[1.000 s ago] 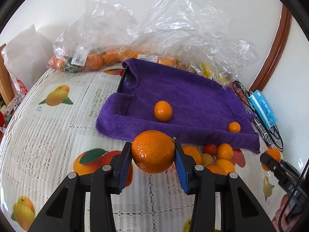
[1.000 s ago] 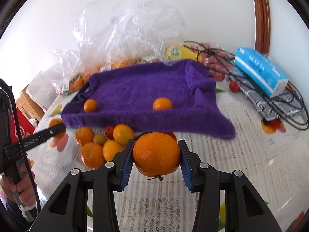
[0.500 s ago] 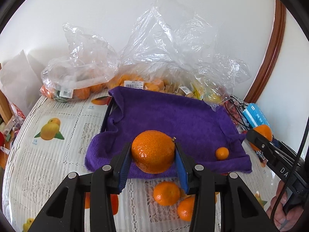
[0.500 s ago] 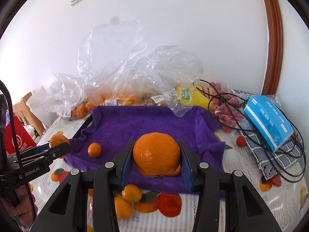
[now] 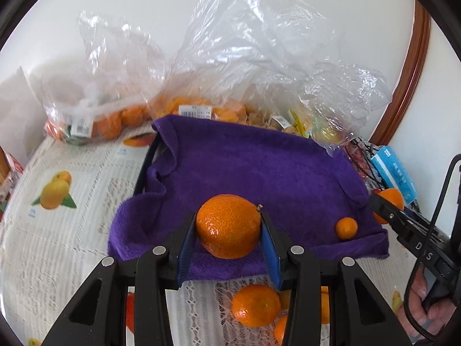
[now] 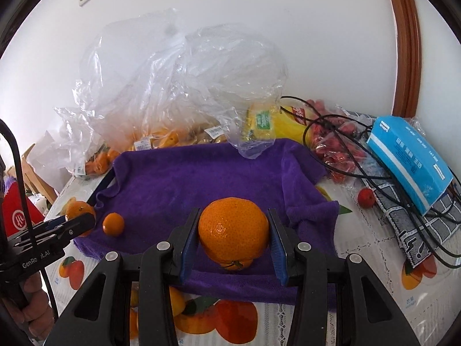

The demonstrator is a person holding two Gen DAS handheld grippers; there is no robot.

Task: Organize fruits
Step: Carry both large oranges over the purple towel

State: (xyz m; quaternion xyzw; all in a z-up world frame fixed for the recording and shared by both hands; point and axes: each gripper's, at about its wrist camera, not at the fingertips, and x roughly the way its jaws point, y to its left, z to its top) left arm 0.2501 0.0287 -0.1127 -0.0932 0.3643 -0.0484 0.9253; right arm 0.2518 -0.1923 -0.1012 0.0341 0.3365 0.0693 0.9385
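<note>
Gripping orange (image 5: 229,226) in left claw (image 5: 227,240), over purple towel (image 5: 259,170).

Bagged fruit (image 5: 184,109) blurred — kinds unclear.

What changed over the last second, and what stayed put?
Both grippers moved forward from above the loose fruit pile to over the purple towel. The left gripper still clamps its orange, the right gripper its own. The small orange stayed on the towel.
</note>
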